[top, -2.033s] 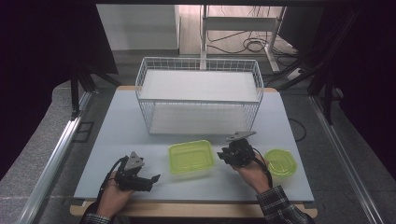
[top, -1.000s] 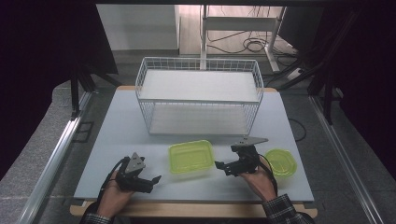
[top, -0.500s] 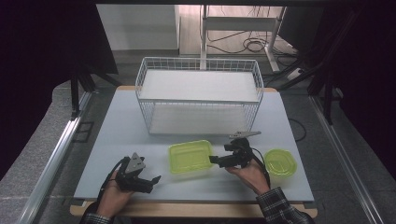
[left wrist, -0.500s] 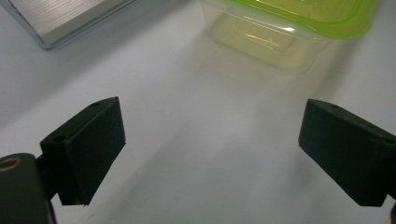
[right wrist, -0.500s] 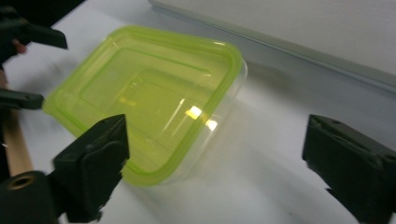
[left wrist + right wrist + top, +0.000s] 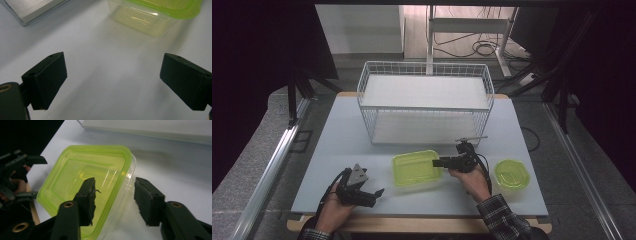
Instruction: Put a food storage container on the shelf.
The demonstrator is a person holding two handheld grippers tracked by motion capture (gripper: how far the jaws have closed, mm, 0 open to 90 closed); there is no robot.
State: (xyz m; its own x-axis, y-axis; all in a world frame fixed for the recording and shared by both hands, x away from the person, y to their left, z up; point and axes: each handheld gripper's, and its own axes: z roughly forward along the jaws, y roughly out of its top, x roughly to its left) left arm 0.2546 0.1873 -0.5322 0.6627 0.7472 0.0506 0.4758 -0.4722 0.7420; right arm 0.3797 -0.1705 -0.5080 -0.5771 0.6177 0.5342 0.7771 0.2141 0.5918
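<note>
A clear rectangular box with a yellow-green top (image 6: pixel 414 169) lies at the front middle of the table; it is also seen in the left gripper view (image 6: pixel 150 15) and the right gripper view (image 6: pixel 82 175). My right gripper (image 6: pixel 435 162) points left at the box's right edge. Its jaws have just been closing. In the right gripper view the gripper (image 6: pixel 115 186) straddles that edge, one jaw over the green top, the other outside the wall, with gaps still showing. My left gripper (image 6: pixel 379 192) rests open on the table left of the box, nothing between its jaws (image 6: pixel 112 65).
A smaller yellow-green container (image 6: pixel 512 174) sits to the right of my right hand. A white wire basket (image 6: pixel 424 100) stands behind the box at the table's middle. The pale table (image 6: pixel 337 140) has free room at the left and the far right.
My right gripper has moved left and a little down onto the box's right edge, and its jaws have narrowed. The left gripper has stayed put.
</note>
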